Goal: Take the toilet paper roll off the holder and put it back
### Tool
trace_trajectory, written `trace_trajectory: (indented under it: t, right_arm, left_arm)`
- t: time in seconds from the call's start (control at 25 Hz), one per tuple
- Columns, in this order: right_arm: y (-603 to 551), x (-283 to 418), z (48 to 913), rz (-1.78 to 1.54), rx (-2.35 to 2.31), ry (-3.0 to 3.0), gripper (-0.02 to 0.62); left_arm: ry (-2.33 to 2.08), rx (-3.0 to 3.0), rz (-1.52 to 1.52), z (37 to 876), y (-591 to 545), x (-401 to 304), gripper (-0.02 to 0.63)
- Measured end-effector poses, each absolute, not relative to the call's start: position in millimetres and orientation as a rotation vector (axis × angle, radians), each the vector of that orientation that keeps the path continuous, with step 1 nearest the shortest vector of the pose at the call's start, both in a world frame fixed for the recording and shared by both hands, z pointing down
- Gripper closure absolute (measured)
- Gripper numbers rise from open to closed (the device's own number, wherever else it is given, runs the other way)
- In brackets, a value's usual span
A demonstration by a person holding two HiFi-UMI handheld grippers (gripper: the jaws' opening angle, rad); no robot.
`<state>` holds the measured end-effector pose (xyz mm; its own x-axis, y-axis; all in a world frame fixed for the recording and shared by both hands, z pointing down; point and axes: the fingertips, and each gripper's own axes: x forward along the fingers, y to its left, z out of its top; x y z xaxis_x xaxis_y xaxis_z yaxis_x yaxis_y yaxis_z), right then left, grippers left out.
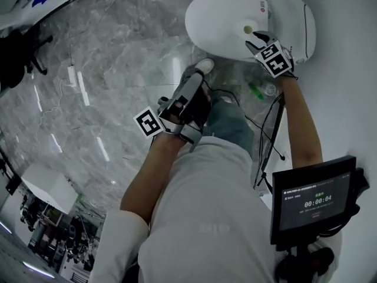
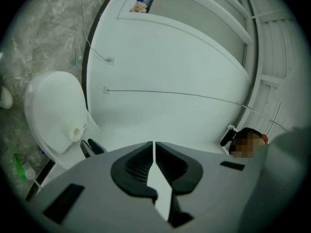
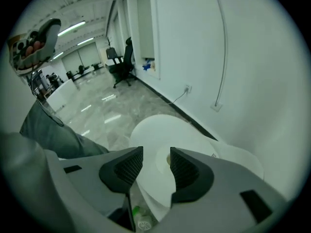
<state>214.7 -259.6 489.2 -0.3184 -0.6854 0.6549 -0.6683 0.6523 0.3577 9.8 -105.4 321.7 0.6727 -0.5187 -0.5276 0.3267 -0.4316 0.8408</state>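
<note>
Toilet paper roll (image 1: 248, 29) appears to sit on closed toilet lid (image 1: 215, 13); holder not made out. R gripper (image 3: 155, 152): jaws apart, framing roll, no contact; L gripper (image 2: 153, 147): jaws together, empty. Assessment: roll light, soft, crushable; grip outer sides gently.

Open office hall, polished marble floor (image 1: 118, 69), office chair (image 3: 122, 65), strip ceiling lights (image 3: 71, 28), toilet (image 1: 224, 25) by white wall (image 3: 194, 42)

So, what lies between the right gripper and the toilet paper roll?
Nothing: in the right gripper view, the toilet paper roll shows unobstructed through the gap of the open right gripper, with the toilet lid behind it.
</note>
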Motion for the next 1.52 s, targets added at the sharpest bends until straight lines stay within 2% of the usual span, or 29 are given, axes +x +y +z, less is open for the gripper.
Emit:
trace_trajectory:
  t: [0.12, 0.24, 0.96, 1.24, 1.52]
  right_arm:
    - [-280.2, 229.2, 513.5, 0.013, 1.026, -1.967, 0.435]
    - [-280.1, 240.6, 534.5, 0.067, 0.975, -1.882, 0.399]
    - [-284.9, 263.7, 557.4, -0.015, 0.962, -1.652, 0.418]
    - [-288.8, 223.0, 503.0, 0.106, 1.142, -1.972, 0.419]
    - [-269.7, 124.9, 425.2, 0.112, 1.039, -2.391, 0.419]
  left_arm:
    - [-0.187, 1.751, -0.969, 334.7, -110.5, 1.5, 0.600]
    - [-0.208, 1.727, -1.004, 339.6, -103.3, -4.7, 0.600]
    - [-0.290, 1.690, -1.112, 333.8, -109.4, -26.1, 0.600]
    - [-0.264, 1.717, -1.071, 330.7, -131.2, -26.8, 0.600]
    - [-0.354, 1.664, -1.108, 349.1, -119.6, -50.6, 0.600]
